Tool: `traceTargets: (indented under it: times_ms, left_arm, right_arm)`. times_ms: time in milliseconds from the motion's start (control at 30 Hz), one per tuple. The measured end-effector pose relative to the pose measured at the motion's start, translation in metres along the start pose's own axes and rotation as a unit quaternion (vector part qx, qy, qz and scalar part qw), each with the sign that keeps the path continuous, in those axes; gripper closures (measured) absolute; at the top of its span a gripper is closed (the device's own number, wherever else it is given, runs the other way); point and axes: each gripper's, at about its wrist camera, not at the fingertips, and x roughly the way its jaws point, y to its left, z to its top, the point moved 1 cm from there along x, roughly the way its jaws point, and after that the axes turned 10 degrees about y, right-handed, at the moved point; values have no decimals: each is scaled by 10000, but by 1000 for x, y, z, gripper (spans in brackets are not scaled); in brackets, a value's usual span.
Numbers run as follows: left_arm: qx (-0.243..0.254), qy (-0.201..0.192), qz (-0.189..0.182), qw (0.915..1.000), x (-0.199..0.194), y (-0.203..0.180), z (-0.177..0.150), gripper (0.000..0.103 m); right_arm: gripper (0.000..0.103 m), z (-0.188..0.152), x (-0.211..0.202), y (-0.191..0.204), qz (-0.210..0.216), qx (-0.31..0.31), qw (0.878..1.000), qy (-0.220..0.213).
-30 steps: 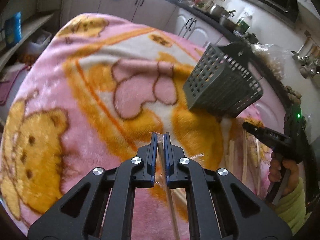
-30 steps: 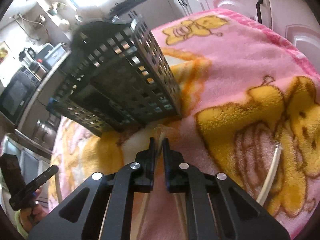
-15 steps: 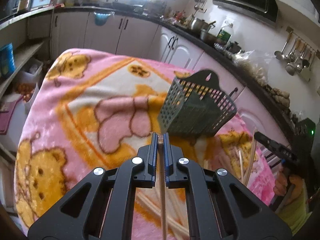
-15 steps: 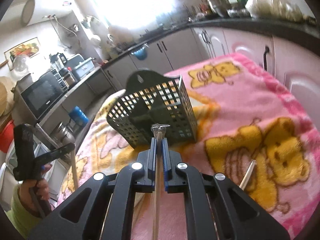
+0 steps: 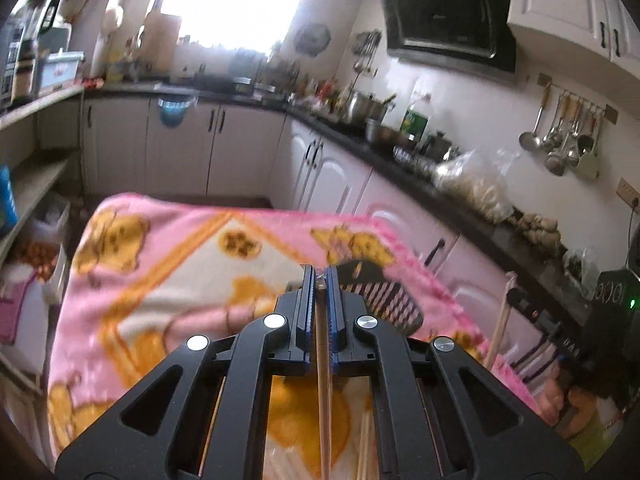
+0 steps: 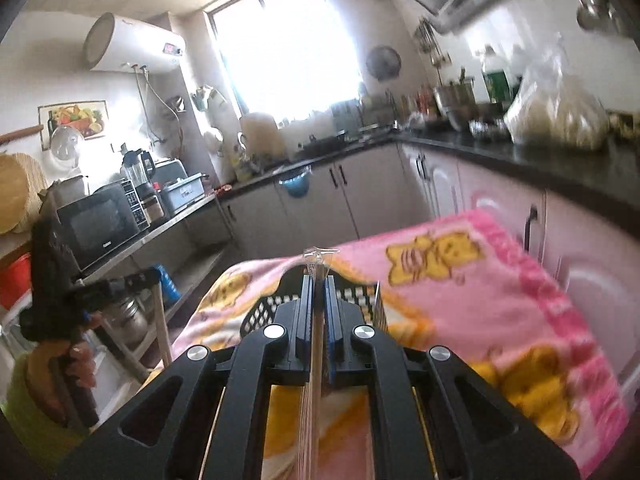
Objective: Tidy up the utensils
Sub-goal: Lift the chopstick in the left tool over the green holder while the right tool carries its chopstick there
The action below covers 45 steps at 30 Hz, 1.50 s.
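Note:
My left gripper [image 5: 320,276] is shut on a wooden chopstick [image 5: 322,380] in a clear wrapper, lifted off the pink blanket [image 5: 160,280]. Just behind its fingers stands the dark grey slotted utensil basket [image 5: 386,296]. At the right edge of that view the right gripper [image 5: 514,296] holds its own chopstick [image 5: 500,324]. In the right wrist view my right gripper [image 6: 318,280] is shut on wrapped chopsticks [image 6: 314,360], with the basket [image 6: 360,300] close behind. The left gripper [image 6: 148,278] hangs at the left with its stick [image 6: 162,336], a hand [image 6: 76,360] holding it.
Loose chopsticks [image 5: 364,452] lie on the blanket under my left gripper. A dark counter [image 5: 460,196] with pots and a bag runs along the right over white cabinets. A shelf with a microwave [image 6: 100,228] stands to the left of the table.
Both grippers have risen from the blanket, each with its chopsticks still gripped, and tilted up toward level. The basket has dropped low in both views, partly hidden behind the fingers.

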Motion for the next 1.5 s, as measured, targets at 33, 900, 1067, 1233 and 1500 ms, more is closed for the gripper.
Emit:
traceTargets:
  times_ms: [33,900,1067,1233,1500]
  left_arm:
    - [47,-84,19,10000,-1,-4,7,102]
    - [8,-1186,671,9907,58,-17,89,102]
    - [-68,-1231,697,9899,70,-6,79,102]
    - [-83,-1240,682,9899,80,2,64,102]
    - [-33,-1147,739,9906,84,6,39,102]
  right_arm:
    - [97,4,1,0,8,-12,10000,-67]
    - [97,83,62,-21,-619,-59,9915,-1146]
    - [97,81,77,-33,-778,149,9890,-1245]
    - [97,77,94,-37,-1037,153,9855,-1338]
    - [97,50,112,-31,-1220,7,9814,-1482]
